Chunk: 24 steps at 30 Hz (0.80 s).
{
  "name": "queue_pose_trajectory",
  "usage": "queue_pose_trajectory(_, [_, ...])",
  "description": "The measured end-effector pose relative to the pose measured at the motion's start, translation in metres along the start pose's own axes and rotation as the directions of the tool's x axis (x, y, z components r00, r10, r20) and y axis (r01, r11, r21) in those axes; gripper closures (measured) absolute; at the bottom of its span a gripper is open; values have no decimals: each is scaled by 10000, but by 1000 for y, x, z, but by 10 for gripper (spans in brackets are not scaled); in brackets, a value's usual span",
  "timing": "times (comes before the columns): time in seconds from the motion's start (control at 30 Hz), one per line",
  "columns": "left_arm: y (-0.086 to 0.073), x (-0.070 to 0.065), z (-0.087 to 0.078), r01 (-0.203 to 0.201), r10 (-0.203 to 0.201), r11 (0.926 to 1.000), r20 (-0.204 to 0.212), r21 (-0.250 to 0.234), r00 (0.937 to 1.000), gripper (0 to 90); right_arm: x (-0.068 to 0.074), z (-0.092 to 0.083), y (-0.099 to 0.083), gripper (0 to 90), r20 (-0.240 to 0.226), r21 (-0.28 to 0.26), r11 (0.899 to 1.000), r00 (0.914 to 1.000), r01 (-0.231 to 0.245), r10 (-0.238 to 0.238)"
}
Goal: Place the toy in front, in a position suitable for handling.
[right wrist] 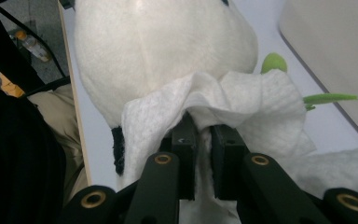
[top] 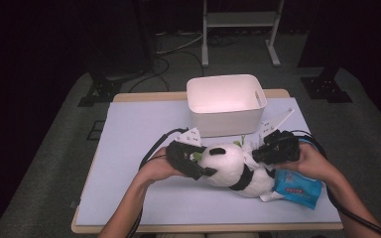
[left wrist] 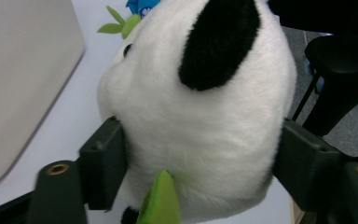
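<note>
My job now: I am wiping the toy panda (top: 228, 166) with a white wipe (right wrist: 242, 100); the panda lies on the table mat (top: 129, 134), near its front edge, in front of the white bin (top: 225, 104)
My left gripper (top: 201, 168): its jaws are spread wide and press on both sides of the panda's head; I think this hold is right, firm so the toy cannot roll, but not so hard that it squashes flat
My right gripper (top: 263, 151): its jaws are pressed together and pinch a fold of the wipe; the wipe lies against the panda's white fur
How to rub well: I should use short, soft strokes; keep the wipe flat on the fur; not let the black jaws scrape it
Watch out: the wipe could slip out if I pull too fast; the green leaves (left wrist: 121, 25) might snag
Close by: the blue wipes pack (top: 297, 188) lies by my right hand, near the mat's front right corner
</note>
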<state>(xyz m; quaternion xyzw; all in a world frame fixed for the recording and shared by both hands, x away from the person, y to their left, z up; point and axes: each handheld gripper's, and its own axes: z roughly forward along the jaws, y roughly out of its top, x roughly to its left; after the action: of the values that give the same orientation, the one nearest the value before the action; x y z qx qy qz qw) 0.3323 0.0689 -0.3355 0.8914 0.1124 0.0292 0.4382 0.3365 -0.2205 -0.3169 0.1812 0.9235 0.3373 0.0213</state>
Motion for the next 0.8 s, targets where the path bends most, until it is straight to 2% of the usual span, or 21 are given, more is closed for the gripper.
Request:
queue_pose_trajectory(0.33, [10,2,-27,-22,17,9999,-411,-109,9992,337,-1,4,14,812,-17,-429,9991,10000,32,-33])
queue_pose_trajectory(0.4, [13,2,-34,-58,56,10000,-530,-36,9986,338,-1,5,17,812,-139,-465,9989,9999,-24,17])
queue_pose_trajectory(0.6, [20,1,-50,-239,254,9995,-820,197,9963,343,1,7,31,812,-148,-463,9987,9997,208,-215])
queue_pose_trajectory(0.8, [25,0,-58,-283,332,9984,-1023,490,9942,346,5,4,44,812,-180,-589,9972,9987,461,-472])
